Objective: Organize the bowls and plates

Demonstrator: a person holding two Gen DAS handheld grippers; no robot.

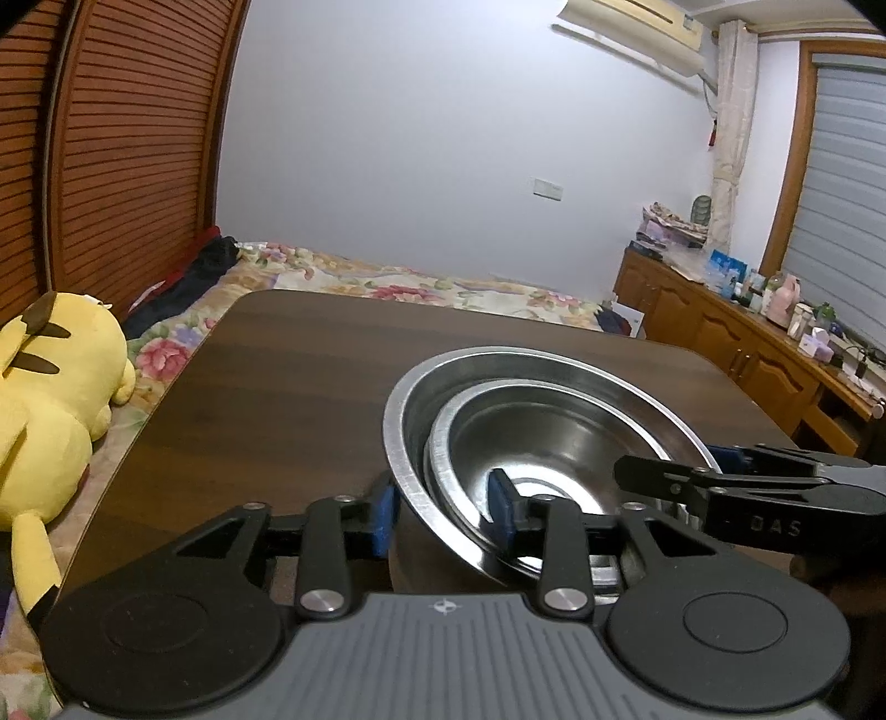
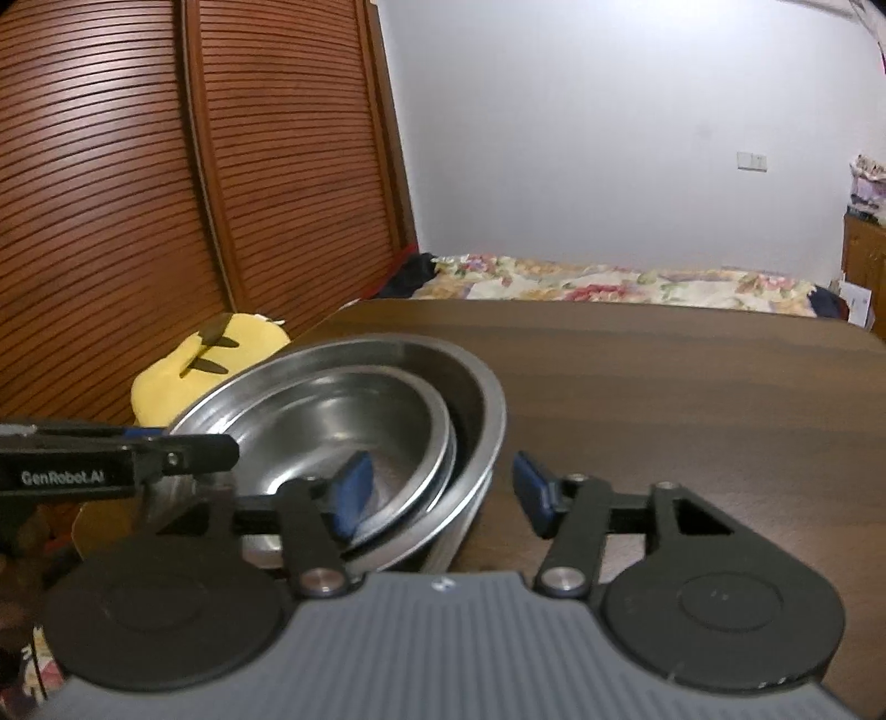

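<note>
Steel bowls: a smaller steel bowl [image 1: 548,443] nested, tilted, inside a larger steel bowl [image 1: 404,432]; the stack stands on the dark wood tabletop [image 1: 288,387], toward its near edge.
Left gripper [image 1: 443,512]: fingers wide apart, straddling the near-left rims; one blue pad [image 1: 385,512] outside the larger bowl, the other inside the smaller. Contact cannot be told.
Right gripper [image 2: 437,493]: fingers spread wide across the near-right rims; left pad [image 2: 351,490] inside the smaller bowl, right pad over bare tabletop, apart from the wall.
Left wrist view only: wooden cabinets [image 1: 714,327] with cluttered tops, air conditioner [image 1: 631,33], shuttered window at right; right gripper enters from the right.
Right wrist view only: louvred wardrobe doors [image 2: 166,166] filling the left; left gripper's side lettering.
Both views: yellow plush toy [image 1: 50,399] on the floral bed [image 1: 421,277], off the tabletop's left edge.
Open room: far half of the tabletop bare; rounded far corners; bed beyond.
</note>
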